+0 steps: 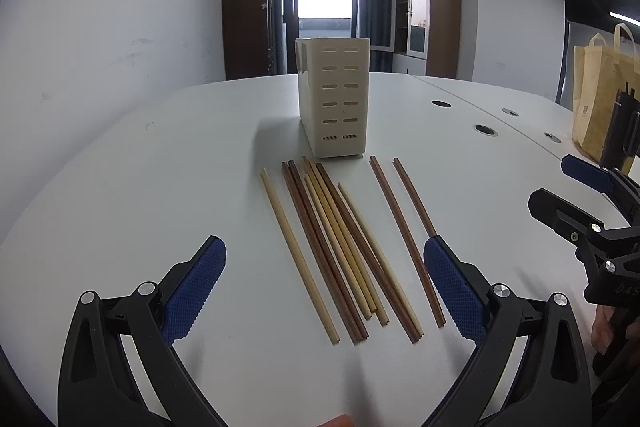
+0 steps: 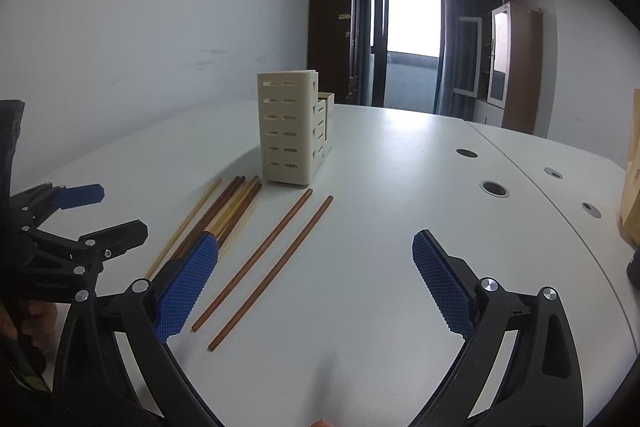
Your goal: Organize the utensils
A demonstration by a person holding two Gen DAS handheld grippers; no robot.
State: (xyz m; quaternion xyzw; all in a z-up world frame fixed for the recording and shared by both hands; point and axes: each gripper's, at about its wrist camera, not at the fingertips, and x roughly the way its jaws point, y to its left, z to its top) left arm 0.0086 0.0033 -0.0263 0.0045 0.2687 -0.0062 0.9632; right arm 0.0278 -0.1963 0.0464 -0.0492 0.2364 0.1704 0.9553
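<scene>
Hovering low over the white worktop (image 1: 160,155), the left claw (image 1: 324,283) points forward with its blue pads spread wide and nothing between them; its left fingertip (image 1: 196,291) sits clear of the sticks, while its right fingertip (image 1: 452,291) hangs just over the near part of the rightmost brown stick. Between the two pads lies the bundle of chopsticks (image 1: 336,247), pale and dark ones side by side, running away from the camera toward the cream slotted utensil holder (image 1: 332,99), which stands upright just past their far tips. One pale chopstick (image 1: 298,255) lies a little apart on the left of the bundle, and two brown chopsticks (image 1: 404,239) lie apart on its right.

Further right, the right claw (image 2: 316,283) is held level above bare worktop, likewise spread open and empty. In its own view its left fingertip (image 2: 188,287) overlaps the near ends of the bundle, and the two brown sticks lie just inside that pad. At the far right edge of the worktop stands a tan tote bag (image 1: 596,95).
</scene>
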